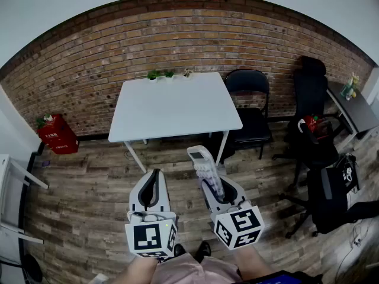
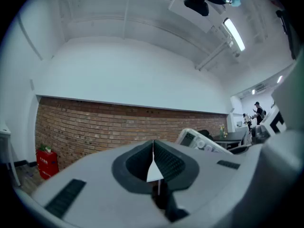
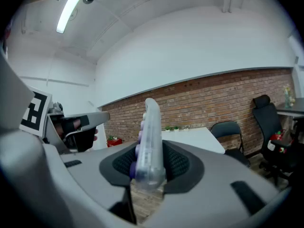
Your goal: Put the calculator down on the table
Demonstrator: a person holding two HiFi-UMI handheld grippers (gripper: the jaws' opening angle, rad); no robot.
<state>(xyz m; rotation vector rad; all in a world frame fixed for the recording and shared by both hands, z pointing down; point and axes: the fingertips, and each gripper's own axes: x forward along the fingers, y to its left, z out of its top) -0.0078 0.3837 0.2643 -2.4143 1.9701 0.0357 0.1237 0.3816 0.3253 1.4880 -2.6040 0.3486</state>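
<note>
One calculator (image 3: 148, 144), pale-bodied with purple keys, is clamped on edge between the jaws of the right tool (image 1: 213, 195). Its keyed face is turned toward the left tool (image 1: 155, 179), and its far end, which carries the display, sticks out beyond the jaw tips toward the desk (image 1: 177, 108). The calculator hangs in the air over the wooden floor (image 1: 89, 188), short of the desk's near edge and not touching it.

The left tool is held beside the right one, apart from it, with its jaws closed pad to pad.

The desk is white and square, standing on thin legs against a brick wall (image 1: 89, 64). Small green plants (image 1: 160, 74) stand at its far edge. A black folding chair (image 1: 251, 108) stands just right of the desk, with a black office chair (image 1: 311, 96) further right. A red box (image 1: 57, 134) sits at the wall to the desk's left.
</note>
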